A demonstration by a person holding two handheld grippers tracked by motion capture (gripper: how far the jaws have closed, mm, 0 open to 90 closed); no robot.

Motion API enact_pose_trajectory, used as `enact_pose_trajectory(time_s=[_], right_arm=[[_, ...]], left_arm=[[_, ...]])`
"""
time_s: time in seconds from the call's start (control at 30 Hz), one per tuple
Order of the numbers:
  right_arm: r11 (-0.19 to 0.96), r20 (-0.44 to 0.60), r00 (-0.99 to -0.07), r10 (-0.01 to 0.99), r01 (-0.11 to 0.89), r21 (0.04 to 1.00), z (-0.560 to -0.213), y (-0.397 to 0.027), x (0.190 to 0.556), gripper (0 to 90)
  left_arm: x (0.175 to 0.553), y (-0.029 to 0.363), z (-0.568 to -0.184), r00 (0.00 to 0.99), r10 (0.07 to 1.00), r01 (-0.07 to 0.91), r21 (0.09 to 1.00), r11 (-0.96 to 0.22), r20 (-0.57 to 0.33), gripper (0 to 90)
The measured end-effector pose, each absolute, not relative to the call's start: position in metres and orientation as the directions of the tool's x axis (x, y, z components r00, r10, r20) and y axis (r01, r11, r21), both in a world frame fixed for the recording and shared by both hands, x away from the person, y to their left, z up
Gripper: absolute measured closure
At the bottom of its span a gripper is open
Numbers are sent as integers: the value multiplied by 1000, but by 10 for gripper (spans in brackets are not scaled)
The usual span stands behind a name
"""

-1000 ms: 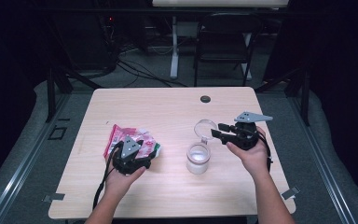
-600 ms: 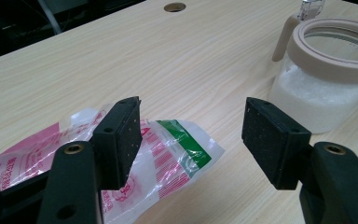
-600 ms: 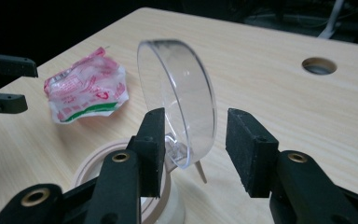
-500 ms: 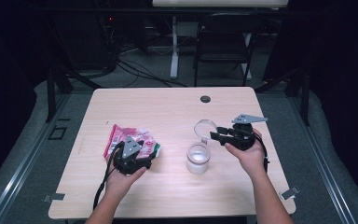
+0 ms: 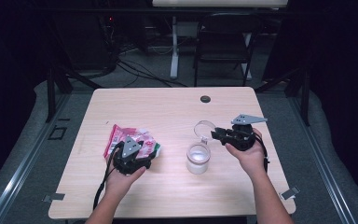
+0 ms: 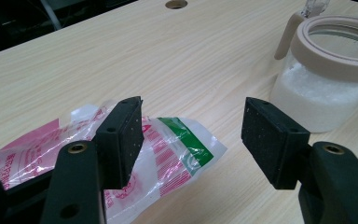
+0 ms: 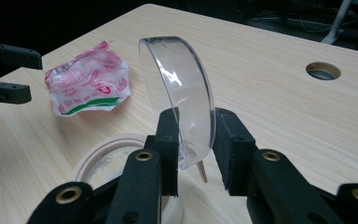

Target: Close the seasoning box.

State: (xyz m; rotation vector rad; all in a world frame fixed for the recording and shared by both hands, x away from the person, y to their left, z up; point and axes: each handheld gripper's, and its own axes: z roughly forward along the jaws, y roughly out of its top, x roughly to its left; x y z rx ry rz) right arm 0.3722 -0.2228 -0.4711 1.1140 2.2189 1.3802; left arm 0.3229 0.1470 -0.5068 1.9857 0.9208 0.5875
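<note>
The right hand-held gripper (image 7: 192, 140) has just been closing, and its two black jaws now stand on either side of the clear lid (image 7: 179, 88) of the jar (image 5: 198, 157), the lid's lower edge between the pads. In the right gripper view the pad on one side lies against the plastic while a sliver of gap may remain at the other, so the pinch looks all but made. A second ago the jaws stood wider around the same raised lid. The lid is flipped up on its hinge, tilted back from the beige rim, and the jar, holding white grains, sits on the counter (image 5: 168, 112) just beside that hand. I judge the lid is being taken in hand, either to swing it down or to steady it open. The left hand-held gripper (image 6: 193, 135) has its jaws spread, empty, over the red, white and green plastic packet (image 6: 168, 154), which lies flat, well apart from the jar
</note>
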Motion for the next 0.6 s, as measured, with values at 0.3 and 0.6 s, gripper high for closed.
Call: enact_pose_trajectory(time_s=[0.3, 0.6], right_arm=[[256, 125, -659, 742, 450, 855, -470, -222, 371, 718], [264, 119, -663, 739, 448, 854, -469, -220, 369, 711]], left_arm=[[323, 148, -506, 619, 784, 387, 847, -366, 56, 384], [323, 146, -507, 626, 778, 387, 845, -369, 54, 384]])
